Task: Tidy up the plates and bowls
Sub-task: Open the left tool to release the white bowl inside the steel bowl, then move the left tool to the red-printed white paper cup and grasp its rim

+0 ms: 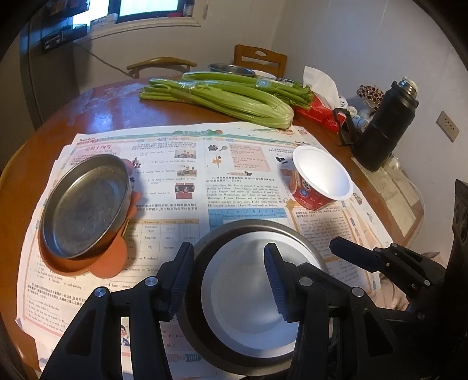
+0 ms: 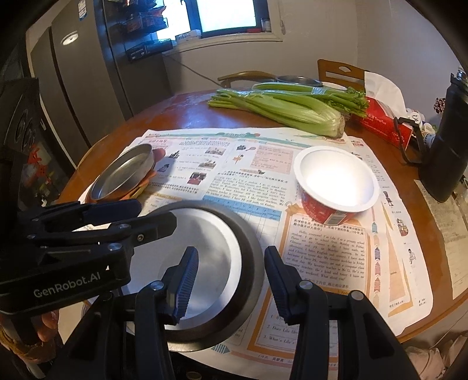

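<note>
Newspaper [image 1: 204,181] covers the round wooden table [image 1: 117,108]. At left a steel plate [image 1: 84,207] sits on an orange mat [image 1: 111,260]. In the middle, nearest, a steel bowl [image 1: 251,295] has its rim clenched on both sides: left gripper [image 1: 228,280] on its left wall, right gripper [image 2: 231,280] on its right wall. Further right stands a red paper bowl [image 1: 318,181]; celery [image 1: 222,96] lies behind.

You've got dim, warm indoor light w/ a blown-out window [image 2: 225,14] far beyond the fingers. Glare burns out the white cup's [image 2: 337,179] inside, ahead of the right fingertips. Soft shadow sits under both fingers. Heavy fisheye bend and black vignette at edges; centre sharp, corners murky.
</note>
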Tool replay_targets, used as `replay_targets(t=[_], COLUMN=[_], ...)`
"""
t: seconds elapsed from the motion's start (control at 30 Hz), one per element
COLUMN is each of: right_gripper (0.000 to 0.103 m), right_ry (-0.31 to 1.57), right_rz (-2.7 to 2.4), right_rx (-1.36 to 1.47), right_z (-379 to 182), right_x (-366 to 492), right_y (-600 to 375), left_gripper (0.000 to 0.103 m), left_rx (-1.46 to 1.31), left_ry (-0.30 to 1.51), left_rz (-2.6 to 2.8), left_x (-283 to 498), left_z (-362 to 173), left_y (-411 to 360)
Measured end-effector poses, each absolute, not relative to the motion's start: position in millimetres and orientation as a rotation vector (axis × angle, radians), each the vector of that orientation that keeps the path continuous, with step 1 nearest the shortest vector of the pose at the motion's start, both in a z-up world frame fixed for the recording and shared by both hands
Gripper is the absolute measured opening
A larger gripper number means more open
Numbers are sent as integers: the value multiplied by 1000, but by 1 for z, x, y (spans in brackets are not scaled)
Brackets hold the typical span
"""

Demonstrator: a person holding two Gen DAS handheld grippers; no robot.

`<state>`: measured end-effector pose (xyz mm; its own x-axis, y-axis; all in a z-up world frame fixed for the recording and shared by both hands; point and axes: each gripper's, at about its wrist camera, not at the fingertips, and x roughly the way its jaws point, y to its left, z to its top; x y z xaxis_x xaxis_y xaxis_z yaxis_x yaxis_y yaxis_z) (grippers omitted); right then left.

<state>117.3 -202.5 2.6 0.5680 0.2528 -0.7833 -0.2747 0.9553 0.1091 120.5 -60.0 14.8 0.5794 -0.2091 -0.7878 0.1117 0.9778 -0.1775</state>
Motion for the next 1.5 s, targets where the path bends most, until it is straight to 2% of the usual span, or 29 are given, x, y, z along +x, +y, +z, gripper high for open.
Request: replay_targets(t=[0.3,1.5], right_gripper=[48,48], right_ry=[894,878], right_rz=[281,126], right_rx=[-8,93], right_z=[12,22], right_x=[128,176], right_y=[-213,-286], left_gripper=[54,55], left_rx=[-99,-17], left_ry=[933,960], left_rz=[-185,-266], left_x=[133,202], left_z=[21,34], left_y=[-66,-121])
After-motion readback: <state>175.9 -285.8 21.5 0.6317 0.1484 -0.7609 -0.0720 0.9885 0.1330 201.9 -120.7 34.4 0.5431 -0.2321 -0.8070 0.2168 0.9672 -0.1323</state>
